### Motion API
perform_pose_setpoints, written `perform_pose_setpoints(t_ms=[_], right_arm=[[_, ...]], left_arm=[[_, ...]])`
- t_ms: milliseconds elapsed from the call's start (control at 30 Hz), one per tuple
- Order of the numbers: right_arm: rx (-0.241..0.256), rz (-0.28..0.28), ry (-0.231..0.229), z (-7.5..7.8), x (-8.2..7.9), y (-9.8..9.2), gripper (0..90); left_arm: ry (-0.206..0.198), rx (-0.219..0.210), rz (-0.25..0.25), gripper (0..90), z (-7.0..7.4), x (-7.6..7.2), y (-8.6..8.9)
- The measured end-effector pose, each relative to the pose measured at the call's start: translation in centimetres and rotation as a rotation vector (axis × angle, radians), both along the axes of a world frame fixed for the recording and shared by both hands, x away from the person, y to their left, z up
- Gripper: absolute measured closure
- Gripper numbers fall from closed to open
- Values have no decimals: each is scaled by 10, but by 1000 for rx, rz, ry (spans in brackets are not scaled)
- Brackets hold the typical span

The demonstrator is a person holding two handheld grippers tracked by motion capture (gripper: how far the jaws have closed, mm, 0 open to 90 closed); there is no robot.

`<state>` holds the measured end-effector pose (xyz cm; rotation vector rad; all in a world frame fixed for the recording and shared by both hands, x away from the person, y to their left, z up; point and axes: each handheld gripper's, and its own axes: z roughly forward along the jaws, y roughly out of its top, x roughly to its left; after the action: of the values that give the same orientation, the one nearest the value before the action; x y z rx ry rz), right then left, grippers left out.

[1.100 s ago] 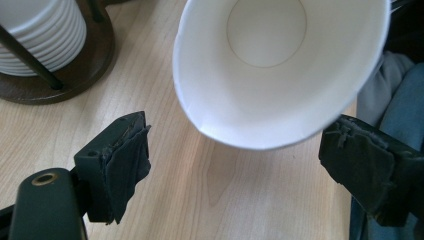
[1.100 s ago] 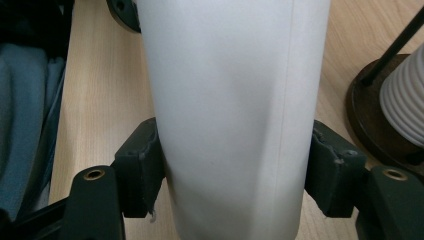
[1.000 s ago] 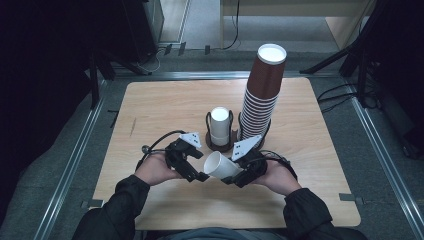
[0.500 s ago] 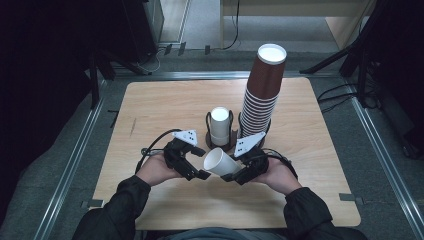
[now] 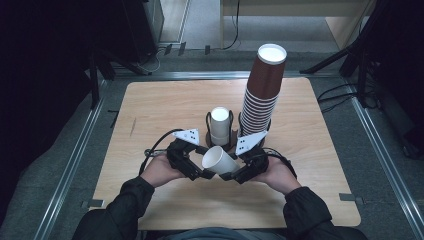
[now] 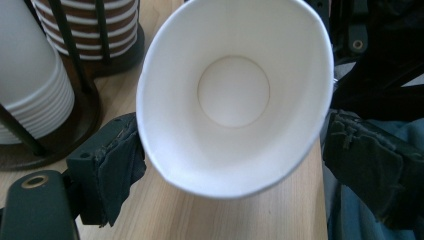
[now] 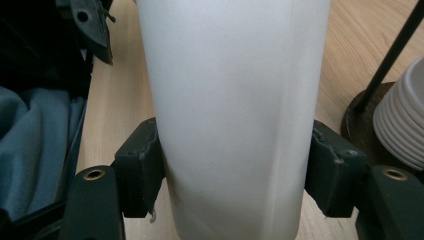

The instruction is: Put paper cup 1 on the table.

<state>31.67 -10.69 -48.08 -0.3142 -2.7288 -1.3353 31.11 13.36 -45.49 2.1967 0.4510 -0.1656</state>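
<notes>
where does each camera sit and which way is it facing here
High view: above the person's side of the table, looking forward and down; both forearms, the left gripper and right gripper show.
Left gripper view: rides the left gripper, looking into the mouth of the white cup; its own two jaws flank the rim.
Right gripper view: rides the right gripper, facing the cup's outer wall, with its jaws pressed on both sides.
Shared: the white cup and the wooden table appear in all three.
</notes>
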Motion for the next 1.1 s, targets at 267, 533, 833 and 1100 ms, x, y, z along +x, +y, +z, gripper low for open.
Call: perform_pose_setpoints(t_ms=[267,533,833,1100], right_arm=[[29,9,28,0,0,4,330],[29,22,54,-1,-1,5,332],[-32,11,78,-4,1,8,257],[-47,-24,82,-4,1,3,254]], left_arm=[[22,-62,13,132,0,4,-2],[0,-73,-2,248,0,3,1],[5,-39,11,265,0,3,3],[8,-24,41,264,4,5,14]])
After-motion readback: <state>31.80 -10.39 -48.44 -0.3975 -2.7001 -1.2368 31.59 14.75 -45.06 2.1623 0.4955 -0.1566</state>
